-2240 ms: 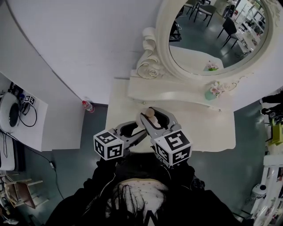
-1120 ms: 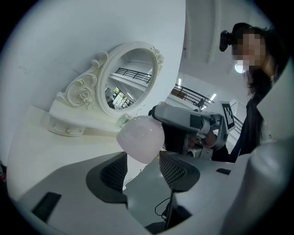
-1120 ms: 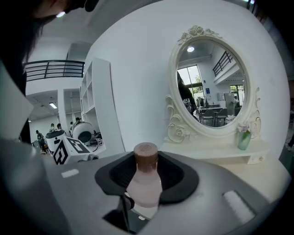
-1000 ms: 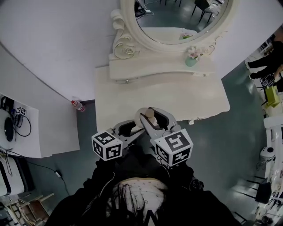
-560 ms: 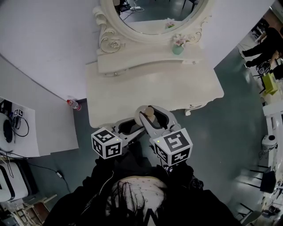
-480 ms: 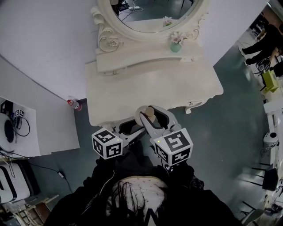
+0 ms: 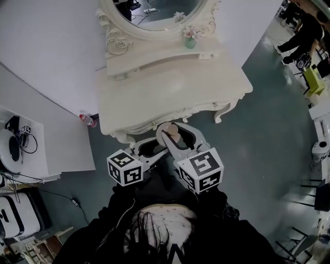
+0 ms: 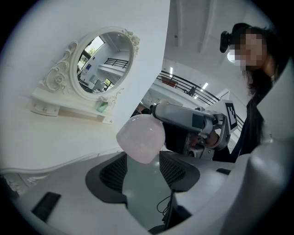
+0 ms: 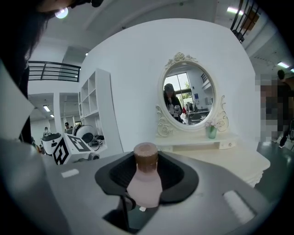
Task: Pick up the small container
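The small container [image 7: 172, 133] is a pale pink bottle with a brown cap [image 9: 145, 154]. My right gripper [image 7: 175, 132] is shut on it, with the pads pressing its body [image 9: 146, 186] from both sides, cap pointing forward. It hangs in the air in front of the white dressing table [image 7: 170, 87], off its front edge. My left gripper [image 7: 150, 148] is beside it on the left, jaws apart and empty. In the left gripper view the bottle's rounded pink base [image 8: 140, 137] shows just past my left gripper [image 8: 147, 172].
An oval mirror [image 7: 154, 13] and a small green vase of flowers [image 7: 190, 41] stand on the dressing table's back shelf. A red-capped bottle [image 7: 87, 120] lies on the floor by the wall. A white desk [image 7: 31, 149] is at left, a person [image 7: 304, 31] far right.
The dressing table has slid up and away in the head view as I back off from it. Both grippers keep their pose, the bottle still in the right one.
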A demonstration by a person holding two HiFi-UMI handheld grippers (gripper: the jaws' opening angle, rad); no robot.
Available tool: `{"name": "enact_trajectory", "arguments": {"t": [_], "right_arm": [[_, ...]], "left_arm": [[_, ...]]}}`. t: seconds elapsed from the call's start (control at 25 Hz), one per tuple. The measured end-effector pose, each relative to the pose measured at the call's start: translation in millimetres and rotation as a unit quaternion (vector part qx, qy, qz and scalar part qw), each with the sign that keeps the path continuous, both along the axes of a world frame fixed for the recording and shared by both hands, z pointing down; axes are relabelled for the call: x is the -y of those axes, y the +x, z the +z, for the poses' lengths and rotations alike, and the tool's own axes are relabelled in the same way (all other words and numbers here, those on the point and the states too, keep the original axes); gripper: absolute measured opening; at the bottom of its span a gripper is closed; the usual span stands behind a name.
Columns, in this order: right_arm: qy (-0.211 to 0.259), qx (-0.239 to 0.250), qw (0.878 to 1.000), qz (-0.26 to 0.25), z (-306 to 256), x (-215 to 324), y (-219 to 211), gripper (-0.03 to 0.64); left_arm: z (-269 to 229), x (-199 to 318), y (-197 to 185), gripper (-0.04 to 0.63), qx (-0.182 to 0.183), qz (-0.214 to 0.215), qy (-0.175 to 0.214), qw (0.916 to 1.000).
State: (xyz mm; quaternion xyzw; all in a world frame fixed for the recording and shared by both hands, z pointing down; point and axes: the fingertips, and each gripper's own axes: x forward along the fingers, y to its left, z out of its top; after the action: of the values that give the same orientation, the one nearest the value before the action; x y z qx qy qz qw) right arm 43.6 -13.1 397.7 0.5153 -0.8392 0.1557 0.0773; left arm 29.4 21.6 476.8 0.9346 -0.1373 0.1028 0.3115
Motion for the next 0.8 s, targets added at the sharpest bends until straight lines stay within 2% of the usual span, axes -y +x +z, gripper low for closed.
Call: {"name": "enact_trajectory", "arguments": {"t": [0.8], "right_arm": [[0.005,0.007,0.999,0.038,6.9,-112.6,9.6,0.15]], "left_arm": [[7.3,-111.4,7.5,0.207,0.01,0.036,-0.005,0.9993]]}}
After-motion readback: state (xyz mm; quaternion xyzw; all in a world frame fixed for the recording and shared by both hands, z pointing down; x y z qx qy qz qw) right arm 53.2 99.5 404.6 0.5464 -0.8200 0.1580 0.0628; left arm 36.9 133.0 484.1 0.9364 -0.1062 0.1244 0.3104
